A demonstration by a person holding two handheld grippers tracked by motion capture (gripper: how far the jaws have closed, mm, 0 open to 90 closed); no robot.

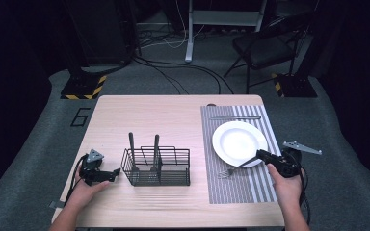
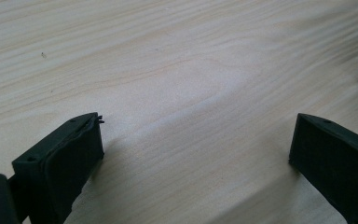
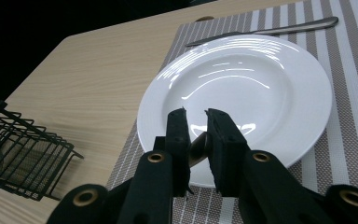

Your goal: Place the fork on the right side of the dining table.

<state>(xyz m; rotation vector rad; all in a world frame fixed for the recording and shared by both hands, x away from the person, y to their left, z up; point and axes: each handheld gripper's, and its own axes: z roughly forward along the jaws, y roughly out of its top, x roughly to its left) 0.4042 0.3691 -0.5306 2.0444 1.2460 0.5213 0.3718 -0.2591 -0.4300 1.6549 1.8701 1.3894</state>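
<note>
Fork (image 1: 231,170): lies on the striped placemat (image 1: 260,190) just in front of the plate, tines toward the basket side, handle end rising into the right claw.
Right claw (image 1: 259,154): jaws drawn narrow around the fork's handle; in the right gripper view (image 3: 196,116) a brownish bit of handle sits between the two pads, but whether they press on it cannot be told; the claw hangs over the near rim of the plate, held by the person's right hand (image 1: 286,185).
Left claw (image 1: 115,174): jaws wide apart with nothing between them; in the left gripper view (image 2: 193,135) bare wood shows between them; the claw rests low on the counter, near the basket's left end, in the left hand (image 1: 84,190).
Counter (image 1: 168,115): pale wood grain, placemat on its right part.
Wire basket (image 1: 156,168): black, stands mid-counter between the two claws; two dark handles stick upright out of it.
Plate (image 1: 238,139): white, on the placemat, beyond the fork.
Knife (image 1: 235,117): lies crosswise on the placemat beyond the plate, close to its far rim.
</note>
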